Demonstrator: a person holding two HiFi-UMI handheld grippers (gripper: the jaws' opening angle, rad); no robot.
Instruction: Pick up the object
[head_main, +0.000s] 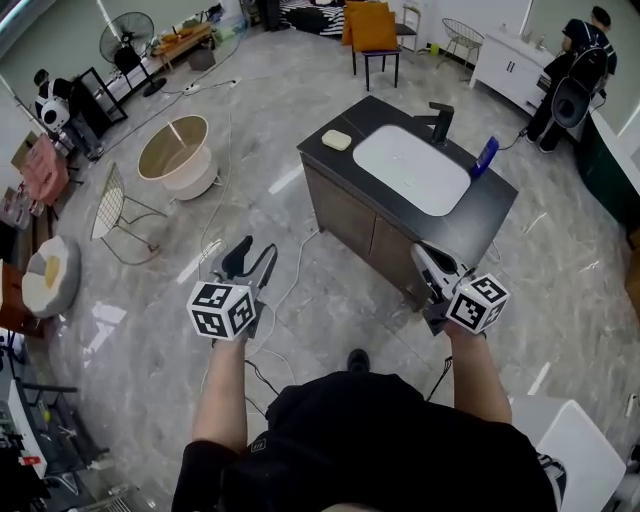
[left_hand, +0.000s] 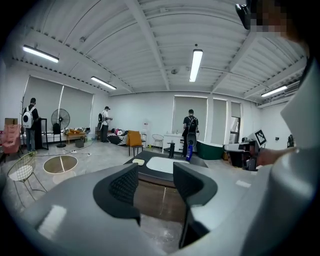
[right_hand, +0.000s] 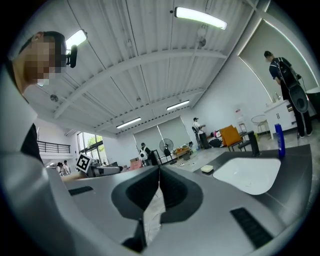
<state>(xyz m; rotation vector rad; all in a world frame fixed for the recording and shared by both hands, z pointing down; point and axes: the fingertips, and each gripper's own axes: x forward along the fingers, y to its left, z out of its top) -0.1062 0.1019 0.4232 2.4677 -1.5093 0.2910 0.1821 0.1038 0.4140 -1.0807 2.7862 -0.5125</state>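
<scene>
Facing a dark desk (head_main: 482, 222) with a white basin (head_main: 410, 168), a person holds two tools. The left tool (head_main: 252, 256), spread and empty, hangs short of the desk. The right tool (head_main: 424, 254), pressed together, is over its near edge. Which object is meant is unclear: a soap bar (head_main: 337, 140) lies far-left, an upright blue bottle (head_main: 485, 157) far-right, nearer the right tool.
</scene>
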